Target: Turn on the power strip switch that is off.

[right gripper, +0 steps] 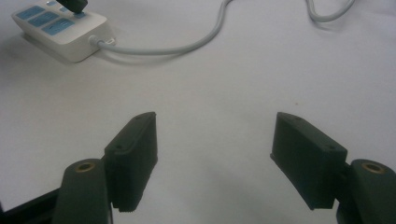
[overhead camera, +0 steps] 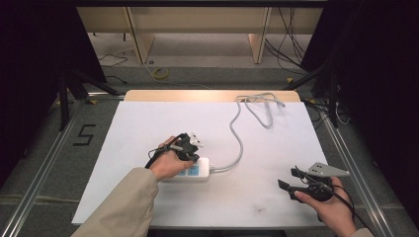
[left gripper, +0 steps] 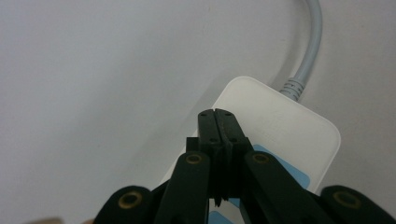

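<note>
A white power strip (overhead camera: pixel 196 172) with blue socket panels lies on the white board (overhead camera: pixel 148 123), a little left of centre. Its grey cable (overhead camera: pixel 240 140) curves away to the far right. My left gripper (overhead camera: pixel 191 157) points down at the strip, jaws shut together with nothing between them. In the left gripper view its tips (left gripper: pixel 218 115) sit over the strip (left gripper: pixel 285 126) near the cable end (left gripper: pixel 308 51). My right gripper (overhead camera: pixel 290 178) is held open and empty at the front right. In the right gripper view its jaws (right gripper: pixel 215 128) frame bare board, with the strip (right gripper: pixel 56 35) far off at the upper left.
The cable (right gripper: pixel 187 45) loops in loose coils (overhead camera: pixel 262 106) at the board's far right edge. A wooden strip (overhead camera: pixel 207 95) borders the far side. A black "5" mark (overhead camera: pixel 84 134) lies on the floor at the left. Metal rails (overhead camera: pixel 44 163) run along both sides.
</note>
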`<state>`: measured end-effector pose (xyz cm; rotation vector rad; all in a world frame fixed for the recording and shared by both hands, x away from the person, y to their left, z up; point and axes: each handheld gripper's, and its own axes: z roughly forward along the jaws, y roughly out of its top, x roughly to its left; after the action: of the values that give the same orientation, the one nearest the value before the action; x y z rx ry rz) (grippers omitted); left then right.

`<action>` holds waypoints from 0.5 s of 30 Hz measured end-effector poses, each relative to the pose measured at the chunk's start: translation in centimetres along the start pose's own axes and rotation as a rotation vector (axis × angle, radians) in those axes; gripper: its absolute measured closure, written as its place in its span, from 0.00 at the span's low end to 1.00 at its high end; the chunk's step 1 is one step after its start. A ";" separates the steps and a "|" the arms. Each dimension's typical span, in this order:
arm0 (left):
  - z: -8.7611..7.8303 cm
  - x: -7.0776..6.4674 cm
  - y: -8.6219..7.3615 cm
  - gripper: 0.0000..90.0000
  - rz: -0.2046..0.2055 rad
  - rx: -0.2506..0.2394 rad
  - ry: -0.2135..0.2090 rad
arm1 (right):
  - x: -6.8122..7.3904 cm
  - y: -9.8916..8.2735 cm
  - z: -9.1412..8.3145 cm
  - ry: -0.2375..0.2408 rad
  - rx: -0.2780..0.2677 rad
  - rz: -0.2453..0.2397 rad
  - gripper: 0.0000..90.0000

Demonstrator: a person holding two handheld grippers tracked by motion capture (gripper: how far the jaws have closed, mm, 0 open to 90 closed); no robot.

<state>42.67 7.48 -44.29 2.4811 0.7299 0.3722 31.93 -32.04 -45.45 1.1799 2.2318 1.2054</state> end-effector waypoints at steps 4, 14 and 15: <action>0.0 -0.1 0.0 1.00 -0.005 0.000 -0.002 | 0.0 0.0 0.0 0.000 0.001 -0.001 0.35; 0.1 -0.3 0.4 1.00 0.011 0.033 0.006 | 0.0 0.0 0.0 0.000 0.002 -0.001 0.35; 0.1 -0.3 0.4 1.00 0.010 0.035 0.007 | 0.0 0.0 0.0 0.001 0.002 -0.003 0.35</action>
<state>42.66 6.99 -44.19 2.5183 0.7325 0.3744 31.92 -32.04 -45.47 1.1767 2.2346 1.2032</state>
